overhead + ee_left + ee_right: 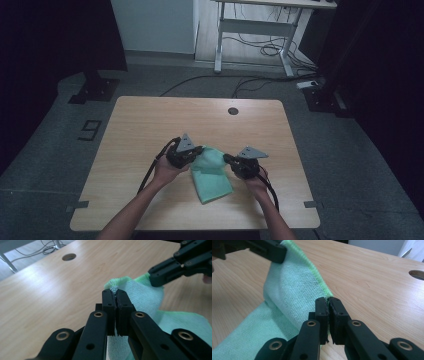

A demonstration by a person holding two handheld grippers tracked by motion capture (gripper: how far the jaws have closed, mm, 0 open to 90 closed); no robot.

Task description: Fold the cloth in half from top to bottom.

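A light green cloth (212, 172) lies on the wooden table (150, 130), its far edge lifted between both hands. My left gripper (199, 150) is shut on the cloth's far left corner; in the left gripper view the cloth (140, 293) pokes out between the closed jaws of that gripper (115, 291). My right gripper (227, 158) is shut on the far right corner, and in the right gripper view the green hem (294, 290) runs from its pinched jaws (328, 300) up to the other gripper (269, 251). The near part of the cloth rests on the table.
A round cable hole (233, 110) sits near the table's far edge. Beyond the table stand a desk frame (255, 30) with loose cables on the floor and black stand bases (95, 90) at both sides.
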